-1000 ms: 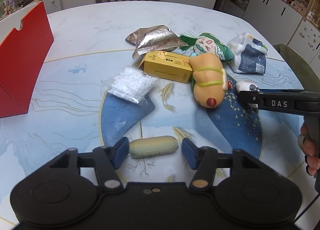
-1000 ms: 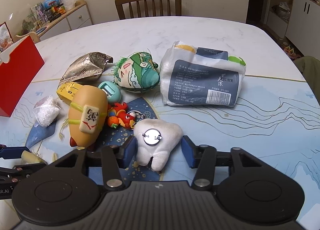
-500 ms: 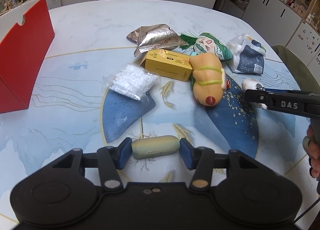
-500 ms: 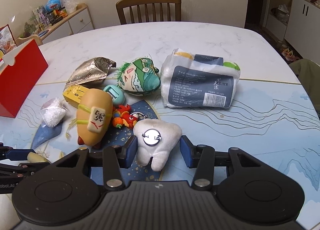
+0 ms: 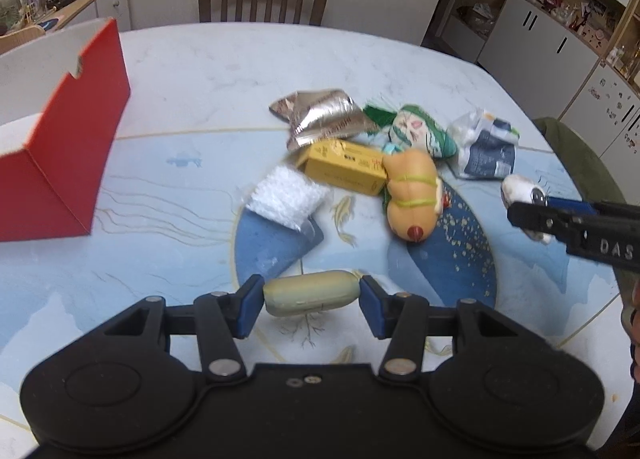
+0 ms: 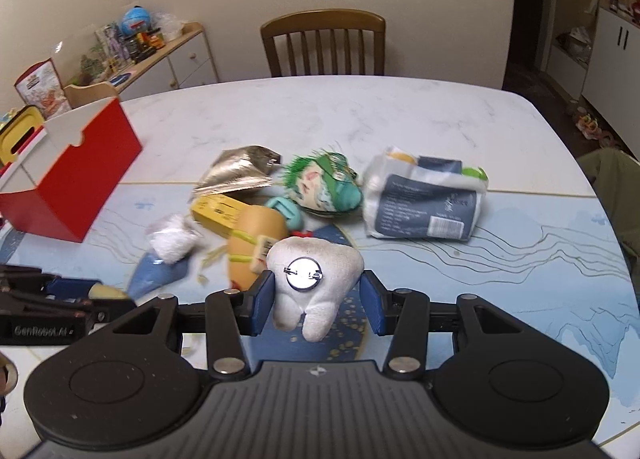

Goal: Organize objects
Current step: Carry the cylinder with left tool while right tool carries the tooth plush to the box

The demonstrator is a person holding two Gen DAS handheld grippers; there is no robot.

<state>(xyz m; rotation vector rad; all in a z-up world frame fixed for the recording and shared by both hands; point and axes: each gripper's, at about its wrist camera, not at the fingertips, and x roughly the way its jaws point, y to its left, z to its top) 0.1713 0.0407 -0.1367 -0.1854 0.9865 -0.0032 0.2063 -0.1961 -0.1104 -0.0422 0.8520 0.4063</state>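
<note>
Since both tools lifted, left gripper pinches the beige capsule, right gripper pinches the tooth toy, probably bound for the red box at upper left

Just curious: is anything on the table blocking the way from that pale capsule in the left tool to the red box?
Nothing visible: the capsule is gripped by the left tool, and bare table lies toward the red box.

Pale marbled worktop with a blue fish-and-wave print. At its left edge, an open red box. Clustered near the middle, touching or overlapping: silver foil pouch, yellow carton, bag of white pellets, orange plush, green-haired plush, white-and-navy packet.
</note>
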